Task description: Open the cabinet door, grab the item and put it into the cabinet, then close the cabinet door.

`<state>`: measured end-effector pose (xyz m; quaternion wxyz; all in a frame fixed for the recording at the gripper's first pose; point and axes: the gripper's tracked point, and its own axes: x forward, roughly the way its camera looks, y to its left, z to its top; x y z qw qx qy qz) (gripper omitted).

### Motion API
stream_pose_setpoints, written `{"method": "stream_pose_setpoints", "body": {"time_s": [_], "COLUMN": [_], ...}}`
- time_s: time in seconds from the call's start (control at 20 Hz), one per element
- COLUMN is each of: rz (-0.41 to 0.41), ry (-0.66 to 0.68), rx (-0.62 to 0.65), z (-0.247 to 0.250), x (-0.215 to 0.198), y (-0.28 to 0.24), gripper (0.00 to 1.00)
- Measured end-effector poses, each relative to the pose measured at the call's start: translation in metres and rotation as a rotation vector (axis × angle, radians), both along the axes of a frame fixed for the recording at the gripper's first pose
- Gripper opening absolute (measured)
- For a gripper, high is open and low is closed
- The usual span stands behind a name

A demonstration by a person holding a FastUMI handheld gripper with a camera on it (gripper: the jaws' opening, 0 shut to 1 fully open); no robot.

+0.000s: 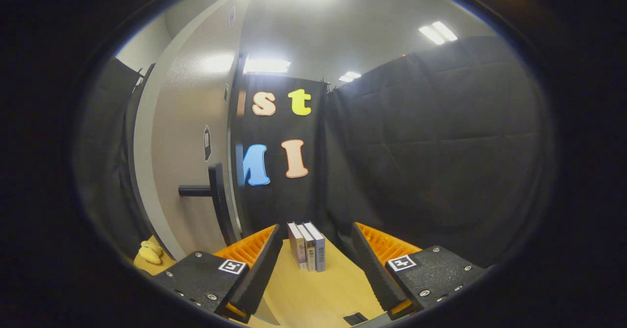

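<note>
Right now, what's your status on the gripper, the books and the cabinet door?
Gripper open, holding nothing. Books upright on table, just ahead between the fingers. Cabinet door left of fingers, handle untouched. Path to books clear.

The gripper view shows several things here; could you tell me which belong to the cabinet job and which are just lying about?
Belong to the job:
- gripper, fingers open, nothing between them
- cabinet door, tall and pale, off to the fingers' left
- door handle, dark bar
- books, three upright, just ahead of the fingers, likely the item

Lying about:
- yellow object beside the left finger
- small black thing on the wooden table

wooden tabletop (313,293), yellow object (150,252) at its edge
</note>
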<state>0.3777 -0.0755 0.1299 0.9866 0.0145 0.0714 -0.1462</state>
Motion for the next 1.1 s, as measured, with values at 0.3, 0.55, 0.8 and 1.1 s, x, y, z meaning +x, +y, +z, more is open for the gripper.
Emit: {"method": "stream_pose_setpoints", "body": {"time_s": [0.3, 0.55, 0.8, 1.1], "rz": [0.103, 0.183, 0.251, 0.355], "ry": [-0.007, -0.011, -0.015, -0.005], "rx": [-0.018, -0.050, -0.024, -0.028], "z": [-0.002, 0.002, -0.003, -0.012], "x": [0.000, 0.008, 0.025, 0.053], "y": [0.073, 0.133, 0.179, 0.236], "gripper": [0.89, 0.89, 0.89, 0.90]}}
